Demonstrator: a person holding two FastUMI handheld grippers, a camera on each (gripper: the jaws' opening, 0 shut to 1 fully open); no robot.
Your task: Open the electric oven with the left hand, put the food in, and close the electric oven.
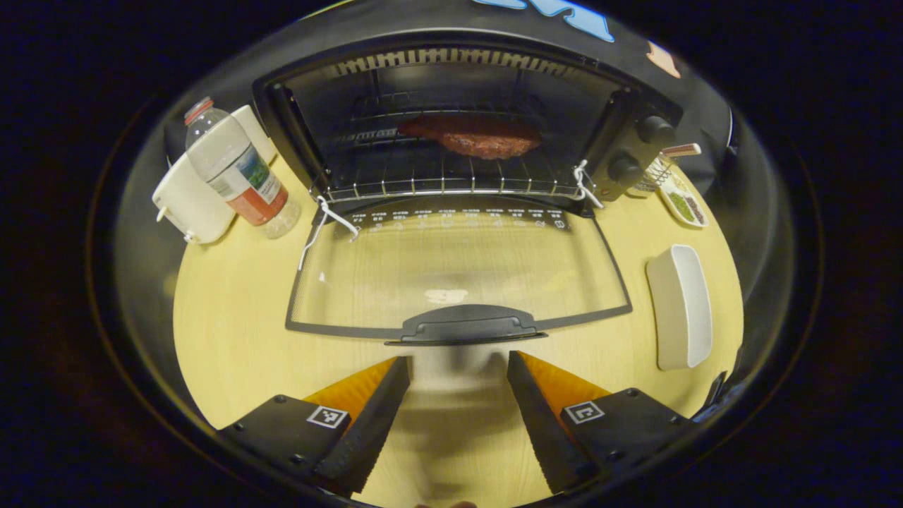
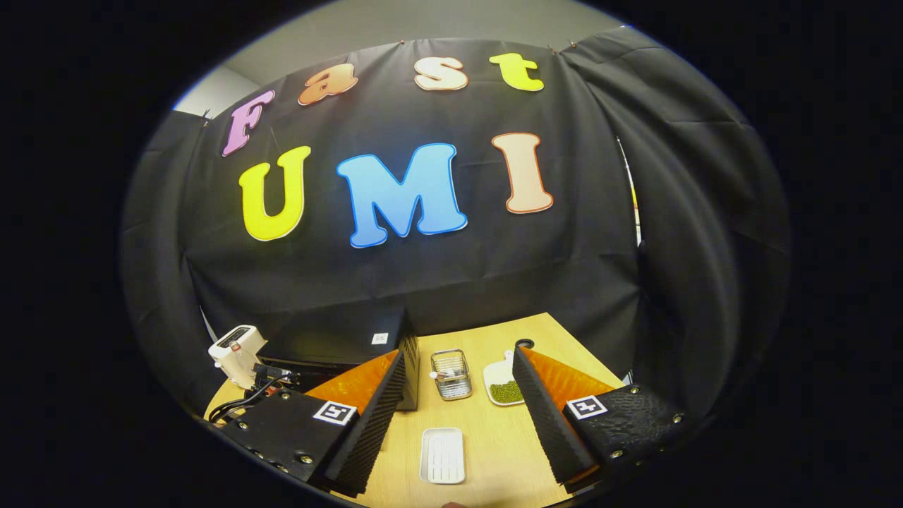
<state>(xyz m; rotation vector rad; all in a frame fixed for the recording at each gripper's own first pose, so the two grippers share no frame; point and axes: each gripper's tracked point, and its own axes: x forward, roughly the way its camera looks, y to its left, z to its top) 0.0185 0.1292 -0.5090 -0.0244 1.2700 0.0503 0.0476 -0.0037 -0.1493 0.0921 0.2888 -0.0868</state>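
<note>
Left gripper (image 1: 458, 367), bottom centre of the left gripper view: jaws spread, nothing between them, aimed at the door handle (image 1: 465, 326) just above. Glass door (image 1: 458, 271) lies folded flat, mid-frame; electric oven (image 1: 465, 120) open across the top. One piece of food (image 1: 471, 136), reddish-brown slab, sits on the wire rack (image 1: 451, 180) inside, upper centre. Judgement: door is stiff, hinged, glass so fragile; handle is the one sound hold, lift from under its lip and swing up, ease it shut. Two knobs (image 1: 638, 148) upper right. One bottle (image 1: 236, 173) upper left, leaning on one white appliance (image 1: 187, 204). One white tray (image 1: 681, 307) at right. Right gripper (image 2: 458, 370), bottom of the right gripper view: jaws spread, empty, held above the table (image 2: 494, 437); one small wire basket (image 2: 451, 374) beyond its tips
</note>
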